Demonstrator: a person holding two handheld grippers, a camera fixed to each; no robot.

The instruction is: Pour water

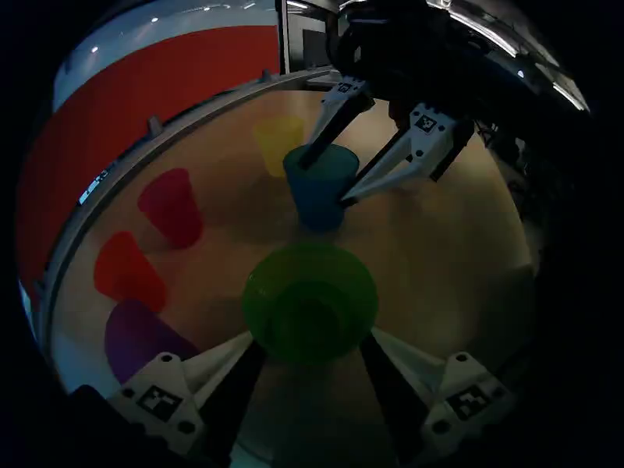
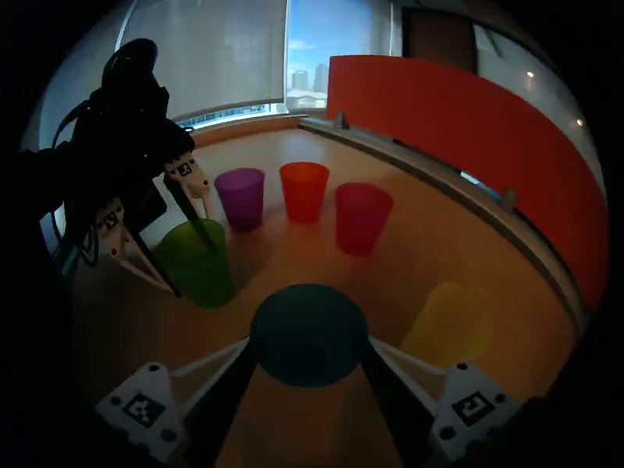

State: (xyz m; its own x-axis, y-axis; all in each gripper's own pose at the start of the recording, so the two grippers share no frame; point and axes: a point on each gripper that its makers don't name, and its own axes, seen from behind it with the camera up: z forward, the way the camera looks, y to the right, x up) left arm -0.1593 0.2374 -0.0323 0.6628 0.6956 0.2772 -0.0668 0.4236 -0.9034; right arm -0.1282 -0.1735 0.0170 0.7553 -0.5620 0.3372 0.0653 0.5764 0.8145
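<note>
Because pouring needs one cup to give and one to receive, each gripper has a cup of its own. In the left gripper view, the left gripper (image 1: 312, 343) has its jaws pinching the green cup (image 1: 310, 300) from both sides, with the cup's mouth open toward the camera. Straight ahead, the right gripper (image 1: 324, 182) reaches in from the far side. Its jaws are closed on the blue cup (image 1: 316, 203), one finger at the rim and one on the wall. The two cups are near each other in the middle of the table (image 1: 437, 249), which I judge leaves a short path for tipping one over the other. The yellow cup (image 1: 278, 140), red cup (image 1: 171, 207), orange cup (image 1: 129, 273) and purple cup (image 1: 140, 335) sit apart toward the table's edge, clear of the work.

In the right gripper view, the blue cup sits upright between that gripper's own fingers, pinched at both sides. The green cup stands upright to the left, looking to rest on the table, clasped by the left gripper. Neither cup is tilted, so no pour has begun. I cannot tell whether either holds water.
</note>
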